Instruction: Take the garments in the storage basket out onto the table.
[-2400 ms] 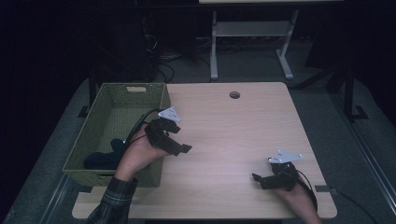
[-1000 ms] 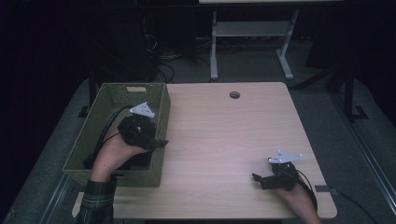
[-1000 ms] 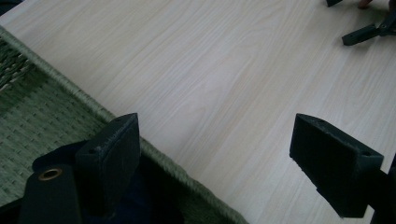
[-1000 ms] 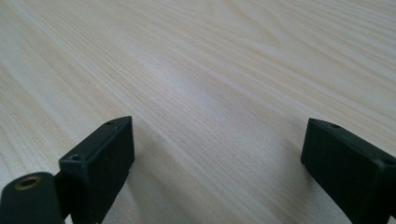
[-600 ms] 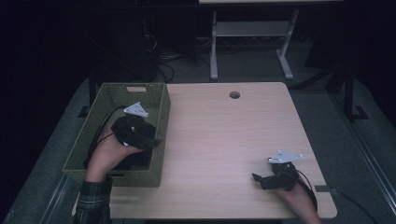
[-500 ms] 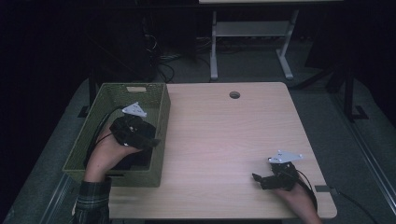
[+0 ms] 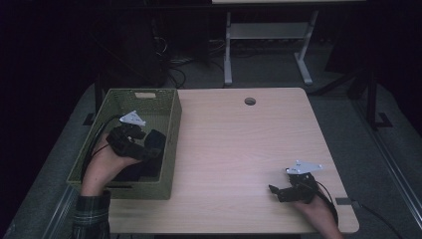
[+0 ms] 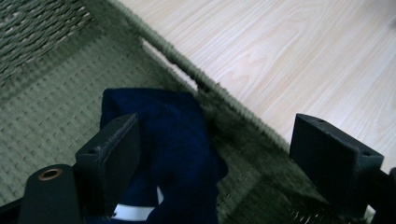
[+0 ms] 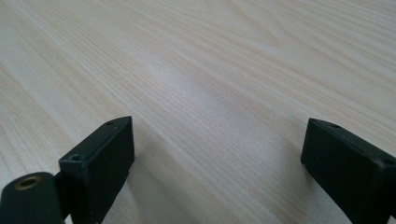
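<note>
A green woven basket point(image 7: 119, 191) stands on the left part of the light wooden table point(image 7: 239, 144). A dark blue cloth point(image 7: 157, 139) lies inside it against the right wall. My left gripper point(image 7: 142, 147) is down in the basket, open. In the left gripper view the jaws of my left gripper point(image 8: 217, 135) stand wide apart. The cloth point(image 8: 168, 135) bunches beside the left jaw, a white strip shows under it, and the basket wall point(image 8: 233, 116) runs between the jaws. My right gripper point(image 7: 279, 188) rests open near the table's front right. Bare wood point(image 9: 210, 56) lies between the jaws of my right gripper point(image 9: 215, 135).
A round cable hole point(image 7: 250, 101) sits at the table's far edge. Beyond the table are a white metal stand point(image 7: 266, 35) and cables on the dark floor. Bare wood stretches between the basket and the right hand.
My left gripper has moved left from above the table's edge by the basket into the basket and down to the dark cloth. The right gripper has stayed where it was.
</note>
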`<state>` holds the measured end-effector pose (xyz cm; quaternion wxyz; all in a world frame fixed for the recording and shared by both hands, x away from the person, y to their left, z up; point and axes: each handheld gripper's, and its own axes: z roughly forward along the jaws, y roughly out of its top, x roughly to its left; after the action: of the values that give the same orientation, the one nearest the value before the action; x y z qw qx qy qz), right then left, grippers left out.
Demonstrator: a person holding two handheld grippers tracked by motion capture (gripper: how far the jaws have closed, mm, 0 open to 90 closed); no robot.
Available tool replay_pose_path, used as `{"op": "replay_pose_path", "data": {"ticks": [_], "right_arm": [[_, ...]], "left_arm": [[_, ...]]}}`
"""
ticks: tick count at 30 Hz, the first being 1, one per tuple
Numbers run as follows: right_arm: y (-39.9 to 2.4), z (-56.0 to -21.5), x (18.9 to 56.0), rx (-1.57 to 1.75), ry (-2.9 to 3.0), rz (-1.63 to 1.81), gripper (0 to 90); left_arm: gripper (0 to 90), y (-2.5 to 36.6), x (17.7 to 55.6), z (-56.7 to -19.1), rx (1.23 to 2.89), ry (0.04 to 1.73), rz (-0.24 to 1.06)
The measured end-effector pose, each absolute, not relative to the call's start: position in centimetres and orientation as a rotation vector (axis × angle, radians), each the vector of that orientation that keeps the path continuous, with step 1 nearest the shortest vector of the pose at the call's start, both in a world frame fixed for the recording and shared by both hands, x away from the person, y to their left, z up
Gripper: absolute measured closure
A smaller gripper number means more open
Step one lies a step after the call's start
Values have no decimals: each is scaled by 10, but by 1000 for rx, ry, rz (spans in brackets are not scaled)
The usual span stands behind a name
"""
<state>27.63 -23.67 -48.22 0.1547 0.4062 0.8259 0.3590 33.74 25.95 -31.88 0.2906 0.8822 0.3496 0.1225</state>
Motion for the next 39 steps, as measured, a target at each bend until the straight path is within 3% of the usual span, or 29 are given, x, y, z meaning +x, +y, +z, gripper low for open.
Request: {"op": "replay_pose_path", "data": {"ticks": [39], "right_arm": [[-237,-482,276,1165,2367,1028,93]], "left_arm": [[159,279,350,-366,2460,1050,280]]}}
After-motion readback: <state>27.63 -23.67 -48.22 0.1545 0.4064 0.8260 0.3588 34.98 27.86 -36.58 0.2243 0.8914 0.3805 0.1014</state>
